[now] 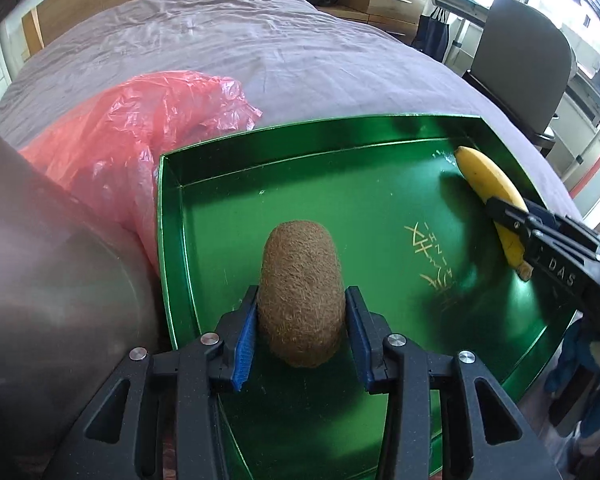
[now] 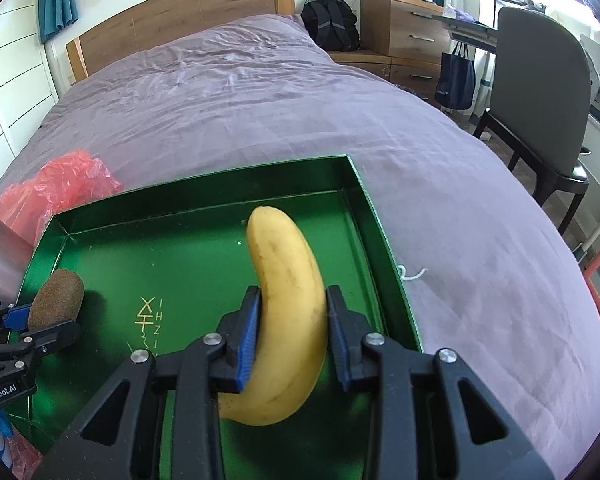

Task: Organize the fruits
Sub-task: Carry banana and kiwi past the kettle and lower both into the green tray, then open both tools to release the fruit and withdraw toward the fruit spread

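A green metal tray (image 1: 300,184) lies on the purple bed; it also shows in the right wrist view (image 2: 204,252). My left gripper (image 1: 302,312) is shut on a brown kiwi (image 1: 300,292) and holds it over the tray's near left part. The kiwi (image 2: 56,300) and left gripper (image 2: 40,328) show at the left of the right wrist view. My right gripper (image 2: 292,320) is shut on a yellow banana (image 2: 288,300) over the tray's right side. The banana (image 1: 488,188) and the right gripper (image 1: 512,216) show at the right of the left wrist view.
A crumpled red plastic bag (image 1: 140,136) lies left of the tray, also in the right wrist view (image 2: 56,184). A blurred grey-brown surface (image 1: 40,264) fills the near left. A chair (image 2: 540,92), drawers (image 2: 404,28) and a backpack (image 2: 332,24) stand right of the bed.
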The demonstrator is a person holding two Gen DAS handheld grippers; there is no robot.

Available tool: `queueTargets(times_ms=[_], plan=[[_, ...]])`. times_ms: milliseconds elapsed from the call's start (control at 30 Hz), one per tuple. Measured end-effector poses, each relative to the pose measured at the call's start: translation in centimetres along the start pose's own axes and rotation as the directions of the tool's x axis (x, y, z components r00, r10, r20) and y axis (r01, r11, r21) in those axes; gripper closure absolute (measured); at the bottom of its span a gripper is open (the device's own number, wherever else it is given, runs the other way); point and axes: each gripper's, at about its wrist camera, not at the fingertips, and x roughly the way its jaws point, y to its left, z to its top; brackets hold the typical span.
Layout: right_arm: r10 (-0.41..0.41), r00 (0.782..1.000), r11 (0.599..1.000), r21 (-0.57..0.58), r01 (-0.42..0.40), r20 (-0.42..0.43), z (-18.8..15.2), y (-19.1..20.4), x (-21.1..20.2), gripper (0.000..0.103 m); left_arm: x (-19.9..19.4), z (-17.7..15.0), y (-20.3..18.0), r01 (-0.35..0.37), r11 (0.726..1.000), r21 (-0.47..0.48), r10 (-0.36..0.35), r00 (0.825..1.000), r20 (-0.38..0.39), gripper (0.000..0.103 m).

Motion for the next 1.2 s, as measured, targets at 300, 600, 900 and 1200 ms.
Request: queueTargets(times_ms=[300,600,900,1200], plan=[[-0.035,0.999,0.999,-0.035,0.034,-0.019,0.2,0.5,0.2,0.082,-0.1,-0.5,-0.5,-0.047,0.999,0.016,0.046,0.999,0.002,0.065],[-0.099,0.994,0.992,-0.08,0.096,-0.036,0.2,1.1,-0.3,0.027,-1.6,-0.3,-1.3,-0.056,0.997,0.056,0.057,0.998,-0.006,0.054],[-0.125,0.992,0.989,-0.079,0.126,0.018,0.2,1.0,-5.5,0.024,-6.4,-0.8,-2.3,-0.037,0.997,0.07,0.034,0.998,0.049,0.046],[-0.136,0.989,0.987,-0.078,0.141,0.061,-1.4,1.6,-12.0,0.013,-12.2,-2.9,-3.5,-0.006,0.992,0.123,-0.008,0.993,0.116,0.028]])
